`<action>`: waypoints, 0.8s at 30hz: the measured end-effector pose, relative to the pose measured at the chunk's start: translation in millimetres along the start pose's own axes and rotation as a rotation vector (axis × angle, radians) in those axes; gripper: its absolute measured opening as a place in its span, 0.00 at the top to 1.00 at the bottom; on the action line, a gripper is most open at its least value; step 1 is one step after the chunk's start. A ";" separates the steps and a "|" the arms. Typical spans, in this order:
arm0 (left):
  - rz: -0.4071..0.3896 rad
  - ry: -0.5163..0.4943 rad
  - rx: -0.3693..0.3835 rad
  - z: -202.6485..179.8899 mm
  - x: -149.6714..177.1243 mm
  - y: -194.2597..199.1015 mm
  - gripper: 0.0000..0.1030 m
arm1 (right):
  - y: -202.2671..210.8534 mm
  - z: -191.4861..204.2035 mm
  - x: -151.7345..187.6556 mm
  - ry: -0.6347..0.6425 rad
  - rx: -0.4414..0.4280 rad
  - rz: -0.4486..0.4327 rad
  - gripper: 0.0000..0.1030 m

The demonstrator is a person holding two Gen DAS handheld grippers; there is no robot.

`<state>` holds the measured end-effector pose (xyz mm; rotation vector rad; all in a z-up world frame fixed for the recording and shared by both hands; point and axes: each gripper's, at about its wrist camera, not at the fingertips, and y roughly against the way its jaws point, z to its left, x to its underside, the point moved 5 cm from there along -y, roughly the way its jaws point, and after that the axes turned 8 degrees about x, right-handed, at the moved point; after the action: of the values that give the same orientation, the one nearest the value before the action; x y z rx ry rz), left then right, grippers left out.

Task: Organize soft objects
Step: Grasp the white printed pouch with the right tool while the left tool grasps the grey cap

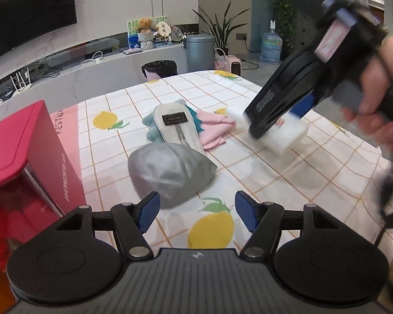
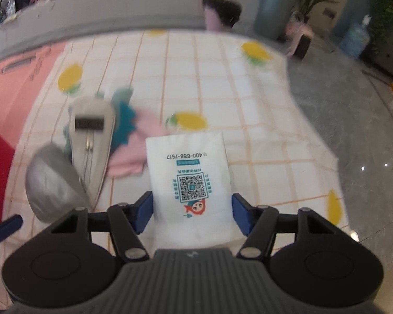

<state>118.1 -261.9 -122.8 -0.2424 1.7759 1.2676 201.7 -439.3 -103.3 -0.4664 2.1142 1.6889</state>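
My right gripper (image 2: 192, 209) is shut on a white tissue pack (image 2: 188, 162) printed with a QR code, its blue pads pressing both sides. In the left wrist view the pack (image 1: 283, 136) hangs just above the checked lemon-print cloth (image 1: 249, 183), under the right gripper (image 1: 272, 128) and a person's hand (image 1: 380, 99). My left gripper (image 1: 196, 206) stands open with nothing between its fingers, just in front of a grey soft pouch (image 1: 170, 172). Behind the pouch a grey slipper (image 1: 175, 125) lies over a teal plush (image 1: 149, 128) and a pink cloth (image 1: 214, 128).
An open red box (image 1: 26, 157) stands at the table's left. The table's far edge has a black bin (image 1: 159, 68) and a grey bin (image 1: 199, 49) behind it. Grey floor (image 2: 353, 130) drops off to the right of the tablecloth.
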 end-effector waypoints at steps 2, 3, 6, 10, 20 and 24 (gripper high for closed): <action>-0.010 0.015 -0.016 4.5 -3.1 -1.2 0.25 | 17.2 -7.6 -6.5 -0.021 0.020 -0.053 0.38; -0.011 0.027 -0.024 7.3 -4.9 -3.0 0.25 | 25.7 -10.6 -9.0 -0.028 0.026 -0.076 0.38; -0.003 0.064 -0.027 13.5 -9.7 -9.2 0.25 | 47.7 -15.5 -13.1 -0.040 0.034 -0.135 0.38; -0.005 0.077 -0.036 14.3 -16.3 -19.4 0.25 | 59.6 -16.0 -14.4 -0.036 0.029 -0.167 0.38; 0.014 0.141 -0.050 23.6 -29.8 -43.7 0.25 | 50.2 -12.7 -10.9 -0.026 0.033 -0.152 0.38; 0.038 0.171 -0.054 27.6 -28.4 -54.0 0.25 | 50.2 -11.2 -11.2 -0.022 0.029 -0.156 0.38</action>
<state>182.5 -272.7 -138.0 -0.3585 1.8993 1.3576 185.9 -439.2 -53.2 -0.5847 2.0275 1.5676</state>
